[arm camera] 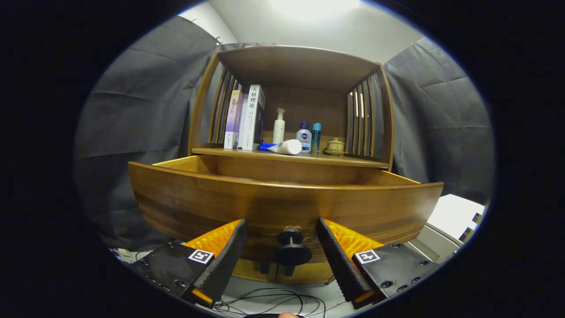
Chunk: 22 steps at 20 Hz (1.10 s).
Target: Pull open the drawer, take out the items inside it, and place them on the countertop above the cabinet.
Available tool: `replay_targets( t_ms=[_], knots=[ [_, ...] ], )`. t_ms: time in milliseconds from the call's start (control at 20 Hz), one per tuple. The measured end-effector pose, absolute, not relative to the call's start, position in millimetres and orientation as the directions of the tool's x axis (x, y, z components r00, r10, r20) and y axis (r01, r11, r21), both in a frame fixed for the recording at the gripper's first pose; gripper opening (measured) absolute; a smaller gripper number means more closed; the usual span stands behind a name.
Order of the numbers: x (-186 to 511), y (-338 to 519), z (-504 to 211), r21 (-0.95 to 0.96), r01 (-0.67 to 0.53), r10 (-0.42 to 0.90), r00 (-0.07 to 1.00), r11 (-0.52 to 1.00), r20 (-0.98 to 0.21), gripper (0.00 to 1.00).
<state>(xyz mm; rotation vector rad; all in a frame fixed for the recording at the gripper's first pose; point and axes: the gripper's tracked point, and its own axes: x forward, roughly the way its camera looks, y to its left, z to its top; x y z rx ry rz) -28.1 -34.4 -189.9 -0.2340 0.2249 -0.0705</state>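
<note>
Gripper view: the claw [281, 229] stands with its two fingers spread apart, pressing on nothing. Between the fingers, free of both, sits the dark round knob [291, 249] on the front panel of the wooden drawer [282, 207]. The drawer is pulled out toward the near side; its front panel rises just beyond the fingertips, and its upper rim hides whatever lies inside.

Beyond the drawer, farther off, is the cabinet's tabletop [344, 160], under an open wooden hutch with slatted sides. On its left part stand several upright books [247, 117], leaning close against each other. Just right of them a white tube [284, 147] lies on its side with a blue end pointing left. Behind the tube stands a pale pump bottle [279, 126], then a white bottle with a blue cap [303, 136], then a slim turquoise bottle [316, 138]. Farther right, near the slatted side, rests a small lidded cup on a saucer [335, 146].

Below the fingers, dark cables [273, 300] lie on the floor.
</note>
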Motion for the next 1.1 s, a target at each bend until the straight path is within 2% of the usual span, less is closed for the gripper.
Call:
replay_targets(
  t_ms=[650,1100],
  knots=[
    [37,-30,-192,-0.194,0.065,-0.106,0.973,0.979,-0.206,0.98],
    [76,-35,-196,-0.232,0.067,-0.110,0.977,0.970,-0.180,1.00]
  ],
)
